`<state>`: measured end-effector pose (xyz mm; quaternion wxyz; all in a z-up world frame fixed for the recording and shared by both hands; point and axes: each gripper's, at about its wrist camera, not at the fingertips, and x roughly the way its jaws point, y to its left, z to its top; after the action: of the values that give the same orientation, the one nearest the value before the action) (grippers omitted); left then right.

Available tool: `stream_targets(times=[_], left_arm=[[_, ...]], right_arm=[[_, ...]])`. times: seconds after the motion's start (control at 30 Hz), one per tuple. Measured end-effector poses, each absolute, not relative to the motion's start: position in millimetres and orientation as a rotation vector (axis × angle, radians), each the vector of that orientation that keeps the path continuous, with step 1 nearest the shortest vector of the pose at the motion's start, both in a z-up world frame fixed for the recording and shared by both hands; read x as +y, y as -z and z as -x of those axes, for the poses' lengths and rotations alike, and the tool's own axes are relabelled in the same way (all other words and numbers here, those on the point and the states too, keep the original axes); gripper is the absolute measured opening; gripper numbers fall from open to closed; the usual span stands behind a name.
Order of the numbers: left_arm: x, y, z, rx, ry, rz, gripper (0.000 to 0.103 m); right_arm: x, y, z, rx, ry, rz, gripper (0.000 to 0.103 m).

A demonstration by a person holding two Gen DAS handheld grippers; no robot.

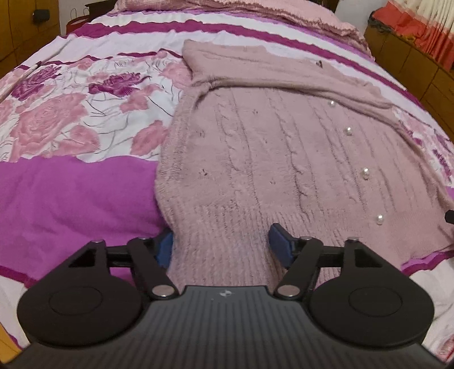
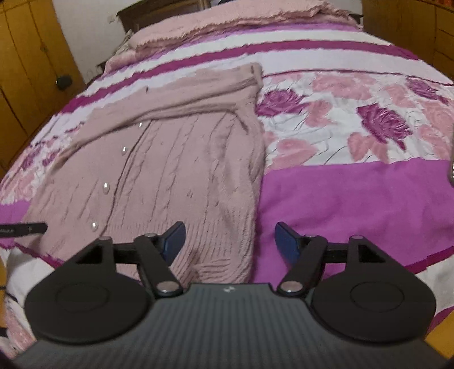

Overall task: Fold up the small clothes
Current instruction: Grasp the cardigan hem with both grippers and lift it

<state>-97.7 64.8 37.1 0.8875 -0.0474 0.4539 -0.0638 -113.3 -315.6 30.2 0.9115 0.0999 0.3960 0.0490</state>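
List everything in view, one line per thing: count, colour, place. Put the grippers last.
cardigan: one, dusty pink cable knit, lying flat on the bed, a sleeve folded across its far part.
pearl buttons: four seen, white, in a row down the cardigan's front.
bedspread: one, magenta and white with pink and purple roses, covering the bed under the cardigan.
pink blanket: one, pale pink, at the far end of the bed.
wooden cabinets: orange-brown, count unclear, along both sides of the bed.
orange cloth: heaped on the cabinet, far corner of the left wrist view.
left gripper: black with blue pads, open, astride the cardigan's hem.
right gripper: black with blue pads, open, over the hem's side edge.
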Motion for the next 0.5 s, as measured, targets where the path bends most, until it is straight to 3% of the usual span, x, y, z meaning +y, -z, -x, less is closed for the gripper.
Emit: stream_targets(times=[0.07,0.13,0.2,0.23,0.37,0.5], left_arm=[[61,-36,97,0.936,0.121,0.081,0.073],[56,-40,101,0.906,0.117,0.043,0.057],[51,-47,109,0.868,0.134,0.011,0.043],[51,-50,111,0.857,0.15,0.014,0.038],[55,-44,103,0.891,0.137,0.062,0.038],[59,-37,96,0.924,0.158,0.09,0.047]], right_arm=[[-313,-23,111,0.842,-0.119,-0.196,0.073],[-307,-19,114,0.834,-0.135,-0.165,0.071],[-303,-19,118,0.814,-0.174,-0.137,0.05],[-302,-20,120,0.806,-0.192,-0.14,0.047],[-307,-20,116,0.819,-0.211,-0.179,0.048],[-311,-14,112,0.838,-0.239,-0.188,0.048]])
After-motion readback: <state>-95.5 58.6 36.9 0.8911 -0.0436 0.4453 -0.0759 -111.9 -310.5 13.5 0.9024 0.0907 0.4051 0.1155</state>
